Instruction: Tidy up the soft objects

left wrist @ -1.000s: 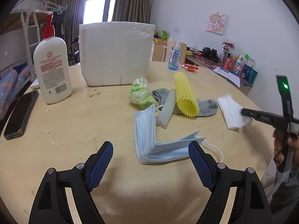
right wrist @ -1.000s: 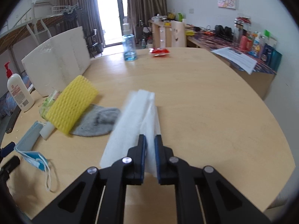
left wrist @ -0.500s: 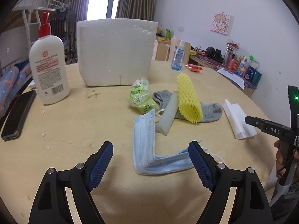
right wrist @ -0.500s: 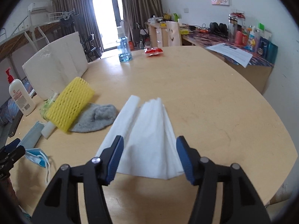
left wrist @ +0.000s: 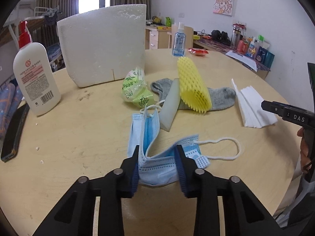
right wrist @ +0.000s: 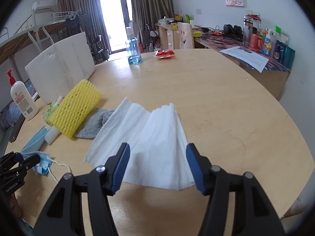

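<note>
A crumpled blue face mask (left wrist: 149, 129) lies on the round wooden table (left wrist: 78, 129). My left gripper (left wrist: 157, 151) is closing around its near fold, and both blue pads touch the bunched fabric. The mask's ear loop (left wrist: 222, 149) trails to the right. My right gripper (right wrist: 157, 147) stands open over a fanned stack of white tissues (right wrist: 145, 129) that rests flat on the table. Behind the mask, a yellow foam net (left wrist: 193, 86) lies on a grey sock (left wrist: 220, 96). Beside them are a pale foam strip (left wrist: 170, 106) and a green packet (left wrist: 133, 90).
A white foam block (left wrist: 104, 47) stands at the back. At the left are a lotion pump bottle (left wrist: 35, 78) and a dark phone (left wrist: 13, 133). Farther back are a blue spray bottle (left wrist: 179, 43) and a red packet (left wrist: 197, 52). The table's edge curves close on the right.
My left gripper moved forward over the mask and its jaws narrowed onto the mask. My right gripper opened and let go of the tissues, which fanned out on the table.
</note>
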`<state>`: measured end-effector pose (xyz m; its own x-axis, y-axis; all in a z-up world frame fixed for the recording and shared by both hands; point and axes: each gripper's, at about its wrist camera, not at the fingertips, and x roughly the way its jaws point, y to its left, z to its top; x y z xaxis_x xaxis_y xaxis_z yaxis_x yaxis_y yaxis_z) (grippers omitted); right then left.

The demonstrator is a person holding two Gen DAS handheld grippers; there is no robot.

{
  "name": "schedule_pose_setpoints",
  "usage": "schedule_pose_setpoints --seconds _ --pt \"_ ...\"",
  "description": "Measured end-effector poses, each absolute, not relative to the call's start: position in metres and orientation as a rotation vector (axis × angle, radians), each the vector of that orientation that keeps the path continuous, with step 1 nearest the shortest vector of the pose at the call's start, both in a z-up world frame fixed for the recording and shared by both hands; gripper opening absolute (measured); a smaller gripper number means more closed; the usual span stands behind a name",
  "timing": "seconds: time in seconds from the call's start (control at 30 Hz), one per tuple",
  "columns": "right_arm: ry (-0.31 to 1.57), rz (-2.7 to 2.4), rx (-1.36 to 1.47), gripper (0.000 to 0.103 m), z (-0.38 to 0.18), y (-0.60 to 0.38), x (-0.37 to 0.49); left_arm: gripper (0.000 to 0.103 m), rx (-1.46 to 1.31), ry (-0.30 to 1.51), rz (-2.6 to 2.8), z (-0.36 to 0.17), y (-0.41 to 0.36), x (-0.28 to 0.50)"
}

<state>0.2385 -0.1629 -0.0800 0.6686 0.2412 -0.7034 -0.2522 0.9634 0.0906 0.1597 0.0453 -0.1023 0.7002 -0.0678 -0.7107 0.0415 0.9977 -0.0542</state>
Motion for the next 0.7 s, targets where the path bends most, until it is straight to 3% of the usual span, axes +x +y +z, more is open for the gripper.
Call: schedule_pose_setpoints --seconds 0.13,0.7 --pt "0.797 0.284 -0.036 0.064 -0.081 -0.157 0.241 0.019 -0.041 0.784 -0.059 -0.101 0.049 0.158" --pt "0.873 0.280 -0.158 0.068 -0.093 -0.128 0.254 0.017 -0.100 0.617 -0.045 -0.062 0.078 0.110"
